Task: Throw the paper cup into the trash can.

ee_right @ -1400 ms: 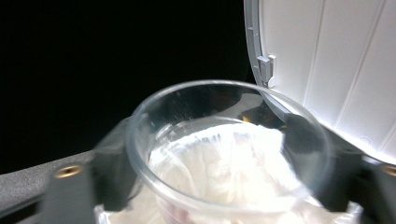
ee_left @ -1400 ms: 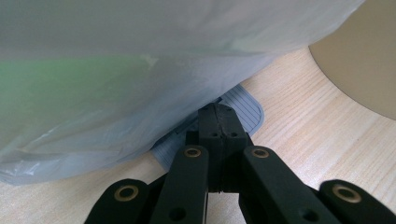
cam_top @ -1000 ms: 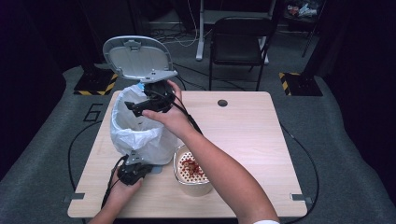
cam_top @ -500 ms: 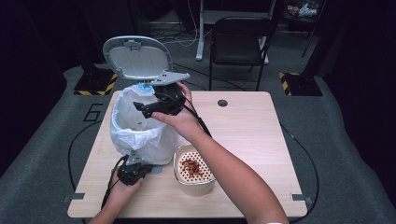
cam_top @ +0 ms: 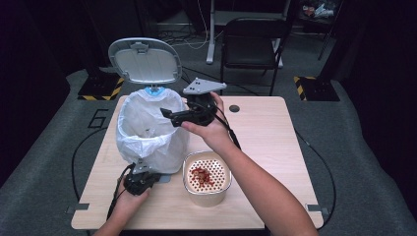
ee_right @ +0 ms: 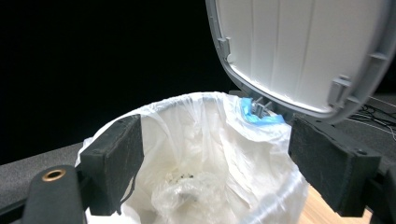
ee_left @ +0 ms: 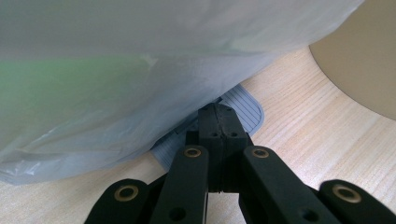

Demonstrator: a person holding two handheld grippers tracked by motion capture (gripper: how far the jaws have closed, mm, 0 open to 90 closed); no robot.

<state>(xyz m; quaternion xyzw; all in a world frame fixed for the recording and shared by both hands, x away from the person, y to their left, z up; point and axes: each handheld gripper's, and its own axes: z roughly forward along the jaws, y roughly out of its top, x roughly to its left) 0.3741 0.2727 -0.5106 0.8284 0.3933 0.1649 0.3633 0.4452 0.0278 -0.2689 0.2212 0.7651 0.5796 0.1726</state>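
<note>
Two hand-held grippers are at work. At the near left, the left hand-held gripper (cam_top: 139,180) is closed, pressing the bin's pedal (ee_left: 243,106). The bin (cam_top: 147,130) stands on the surface (cam_top: 275,142), lid (cam_top: 144,61) up. Over its right rim, the right hand-held gripper (cam_top: 169,114) is open and empty.

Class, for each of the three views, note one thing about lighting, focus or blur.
High view: table evenly lit, dark surroundings. Left gripper view: bin liner blurred up close with a green tint; left gripper sharper. Right gripper view: black background, bright lid, right gripper pads soft.
</note>
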